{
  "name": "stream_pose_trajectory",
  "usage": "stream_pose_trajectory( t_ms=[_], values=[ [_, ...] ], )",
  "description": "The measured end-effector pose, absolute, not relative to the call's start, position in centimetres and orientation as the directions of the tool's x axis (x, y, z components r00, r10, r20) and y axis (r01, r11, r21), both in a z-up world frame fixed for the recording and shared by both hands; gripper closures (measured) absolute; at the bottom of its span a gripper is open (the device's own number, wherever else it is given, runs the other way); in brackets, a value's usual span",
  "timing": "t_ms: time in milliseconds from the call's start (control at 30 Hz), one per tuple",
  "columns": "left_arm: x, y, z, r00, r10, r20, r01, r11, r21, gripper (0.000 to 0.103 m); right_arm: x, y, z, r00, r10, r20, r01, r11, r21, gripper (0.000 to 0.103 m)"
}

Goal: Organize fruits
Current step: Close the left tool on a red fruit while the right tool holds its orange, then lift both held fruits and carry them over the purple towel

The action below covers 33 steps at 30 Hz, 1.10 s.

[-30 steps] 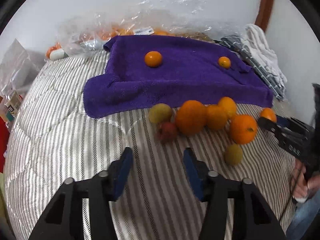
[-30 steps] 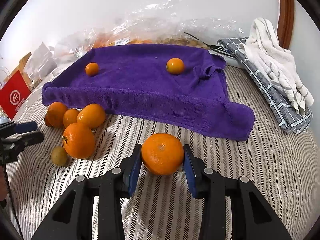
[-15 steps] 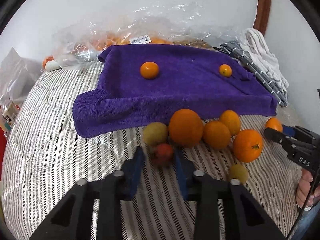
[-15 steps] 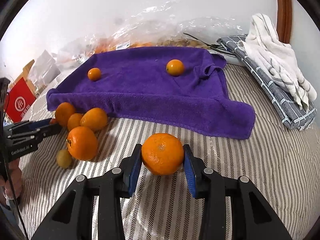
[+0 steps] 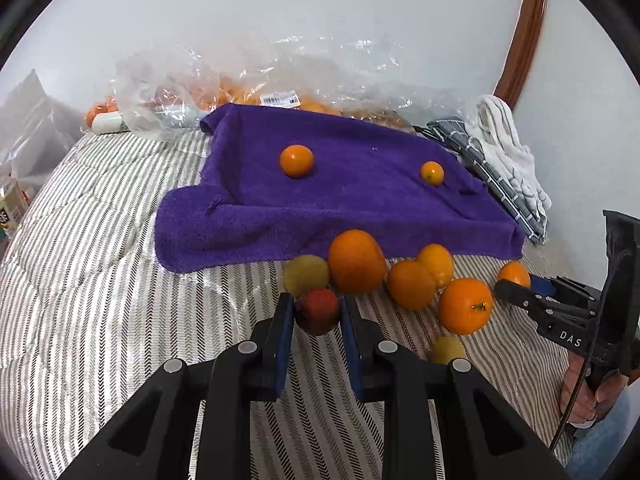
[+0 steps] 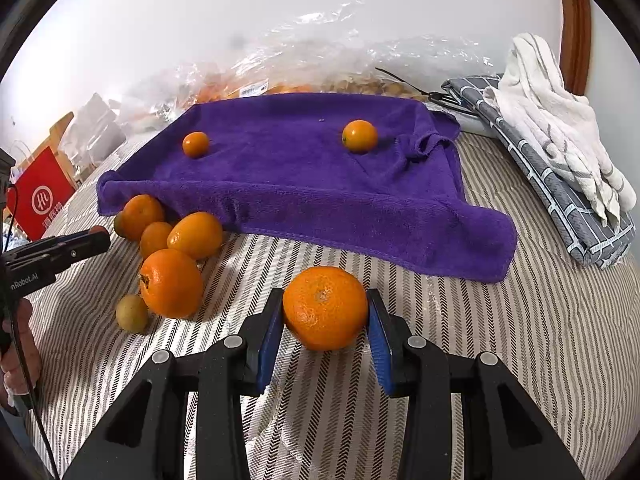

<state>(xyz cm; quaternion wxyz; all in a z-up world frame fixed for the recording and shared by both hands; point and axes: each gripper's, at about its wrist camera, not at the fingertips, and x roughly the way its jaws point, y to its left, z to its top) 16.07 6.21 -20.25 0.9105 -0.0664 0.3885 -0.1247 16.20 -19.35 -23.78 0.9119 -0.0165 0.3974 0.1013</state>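
The purple towel (image 6: pixel 304 184) is lying spread over the striped bedding (image 5: pixel 100 280), looking like the sorting spot since two small oranges are already sitting on it, while the loose fruit pile (image 5: pixel 400 276) is waiting at its edge. The right gripper (image 6: pixel 325 320) is clamping a big orange (image 6: pixel 325 307), and the left gripper (image 5: pixel 317 314) is pinching a small red fruit (image 5: pixel 318 310) tight, jaws nearly closed.
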Motion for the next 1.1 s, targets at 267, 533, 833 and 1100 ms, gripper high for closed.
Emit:
stream_pose_trajectory(
  t_ms=[267, 533, 833, 1100],
  values=[
    [15.4, 6.5, -19.8, 0.700, -0.257, -0.667, 0.158, 0.966, -0.207, 0.080, 16.0, -19.5, -23.5, 0.673, 0.187, -0.715, -0.210, 0.976, 0.058, 0.063],
    [15.2, 6.3, -19.5, 0.711, -0.256, -0.655, 0.160, 0.966, -0.204, 0.080, 15.8, -19.7, -23.4, 0.679, 0.200, -0.706, -0.209, 0.975, 0.074, 0.063],
    [15.1, 6.9, -19.3, 0.723, -0.256, -0.642, 0.136, 0.963, -0.232, 0.080, 15.7, -19.8, -23.3, 0.687, 0.207, -0.697, -0.201, 0.975, 0.092, 0.063],
    [15.0, 7.4, -19.1, 0.738, -0.250, -0.627, 0.117, 0.962, -0.246, 0.080, 15.6, -20.0, -23.1, 0.692, 0.217, -0.688, -0.205, 0.974, 0.102, 0.063]
  ],
)
